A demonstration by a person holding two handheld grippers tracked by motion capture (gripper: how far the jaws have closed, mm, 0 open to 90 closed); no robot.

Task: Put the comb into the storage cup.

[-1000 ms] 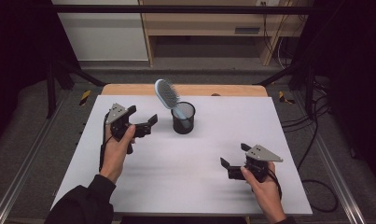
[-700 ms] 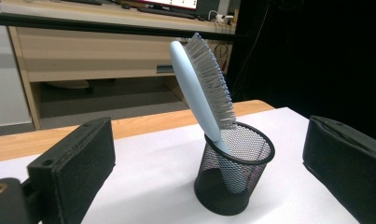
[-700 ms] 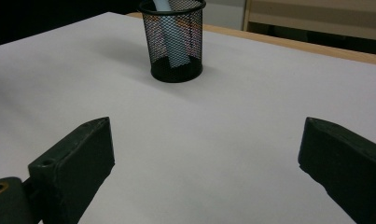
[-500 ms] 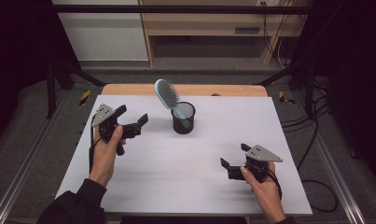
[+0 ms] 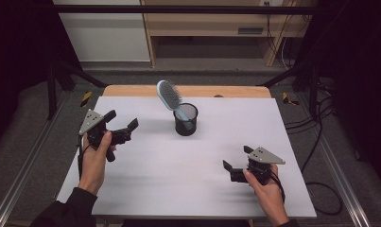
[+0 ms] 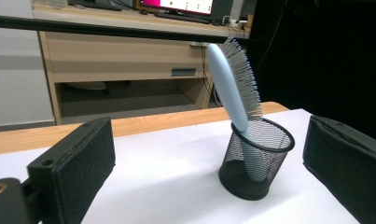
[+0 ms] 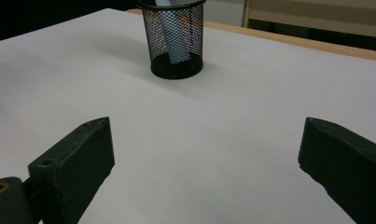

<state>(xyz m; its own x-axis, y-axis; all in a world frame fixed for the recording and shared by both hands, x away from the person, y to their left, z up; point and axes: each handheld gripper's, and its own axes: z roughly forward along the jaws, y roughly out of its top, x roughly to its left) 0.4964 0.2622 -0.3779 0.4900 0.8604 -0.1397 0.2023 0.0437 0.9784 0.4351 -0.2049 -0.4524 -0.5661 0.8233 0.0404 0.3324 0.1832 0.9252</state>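
Two handheld grippers, one mesh cup and one hairbrush are seen on a single white-topped table. At the left edge of the tabletop, the left gripper is held by the person's left hand, raised a little above the surface; its jaws are spread wide apart with nothing between them, and they are aimed toward the cup. Near the middle of the table, toward its far edge, one black mesh cup is stood upright. One pale blue hairbrush is lodged in it handle-down, its bristled head tilted up and away to the left, clear of the rim. In the left gripper view the same brush is framed between the two black pads, well apart from both, with the cup below it. At the right, close to the near edge, the right gripper is gripped by the right hand and kept low over the table, its jaws likewise parted and empty, well apart from the cup.
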